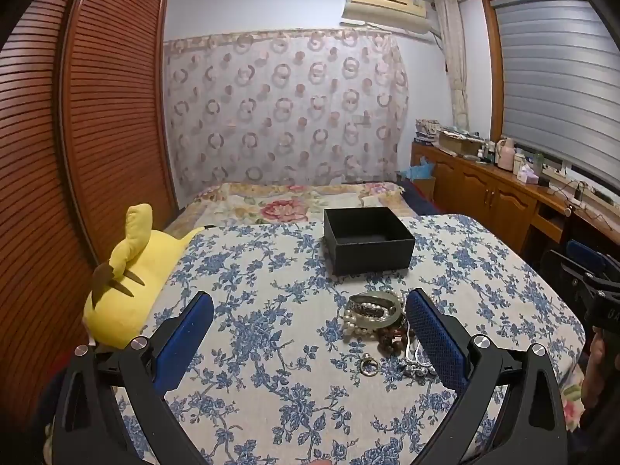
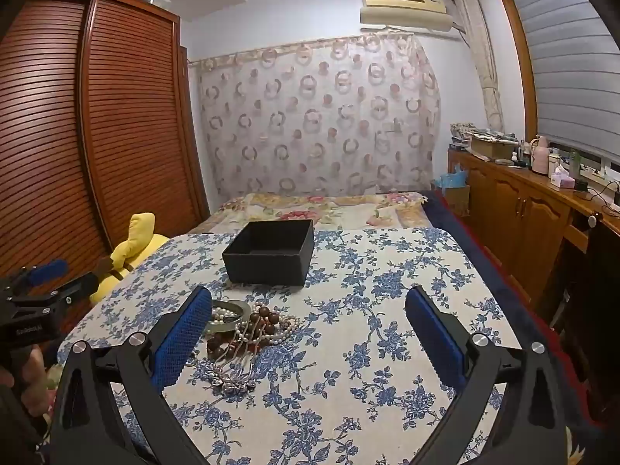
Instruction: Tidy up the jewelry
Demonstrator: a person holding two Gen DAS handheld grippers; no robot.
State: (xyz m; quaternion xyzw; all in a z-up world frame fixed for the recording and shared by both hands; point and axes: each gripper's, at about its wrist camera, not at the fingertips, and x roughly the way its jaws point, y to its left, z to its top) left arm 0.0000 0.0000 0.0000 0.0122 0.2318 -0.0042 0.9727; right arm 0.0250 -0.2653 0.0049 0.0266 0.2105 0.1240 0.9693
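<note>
A: Jewelry (image 1: 381, 325) count? We see one heap on the cloth (image 1: 271, 348), one ring (image 1: 368, 364) beside it.
B: One box (image 2: 271, 257) behind it. Left gripper (image 1: 310, 329) and right gripper (image 2: 310, 329): fingers apart, holding nothing.

Very little can be read. At the far left edge of the right wrist view, the black body of the left gripper (image 2: 42, 279) carries a short line of small pale lettering, too blurred to spell out. At the right edge of the left wrist view, the black body of the right gripper (image 1: 598, 283) shows a few pale letters, cut off by the frame edge and unreadable. The air conditioner (image 2: 405, 4) at the upper right has a small label at its right end, too small to read.
</note>
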